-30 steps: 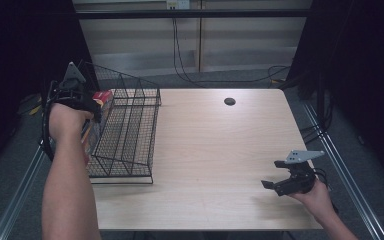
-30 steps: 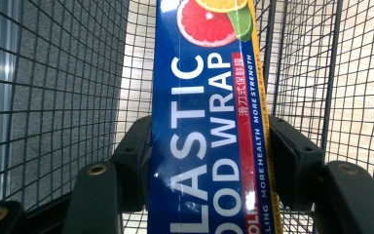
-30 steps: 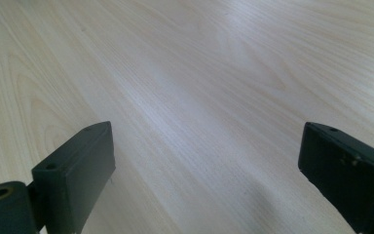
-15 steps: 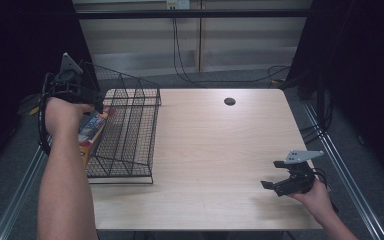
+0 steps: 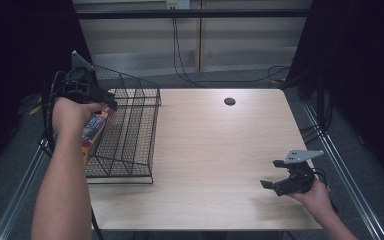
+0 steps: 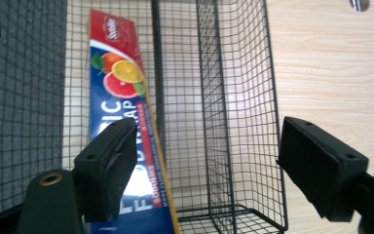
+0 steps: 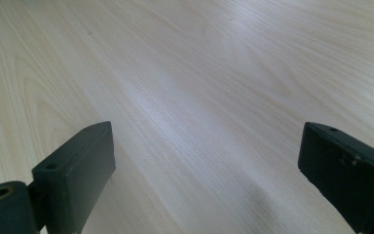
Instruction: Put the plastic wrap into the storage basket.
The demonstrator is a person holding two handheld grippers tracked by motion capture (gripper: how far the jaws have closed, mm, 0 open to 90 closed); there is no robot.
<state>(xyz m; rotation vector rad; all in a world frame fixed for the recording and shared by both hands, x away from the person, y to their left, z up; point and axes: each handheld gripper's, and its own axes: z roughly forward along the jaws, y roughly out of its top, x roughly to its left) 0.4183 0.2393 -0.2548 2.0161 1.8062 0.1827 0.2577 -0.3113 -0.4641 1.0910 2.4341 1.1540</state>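
The long box (image 6: 121, 126) was blue with a red band along its edge, white lettering, and pictures of an orange and a pink grapefruit slice with green leaves. The wire rack (image 6: 214, 112) around it was black, a fine square grid. The bench (image 5: 215, 150) was pale wood with light grain. Both tools, left (image 6: 204, 170) and right (image 7: 207, 180), were matt black.

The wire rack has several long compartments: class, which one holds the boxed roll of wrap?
The outermost compartment of the wire rack, at the table's left edge, holds the plastic wrap box, below the left gripper. The compartments toward the table's middle hold nothing.
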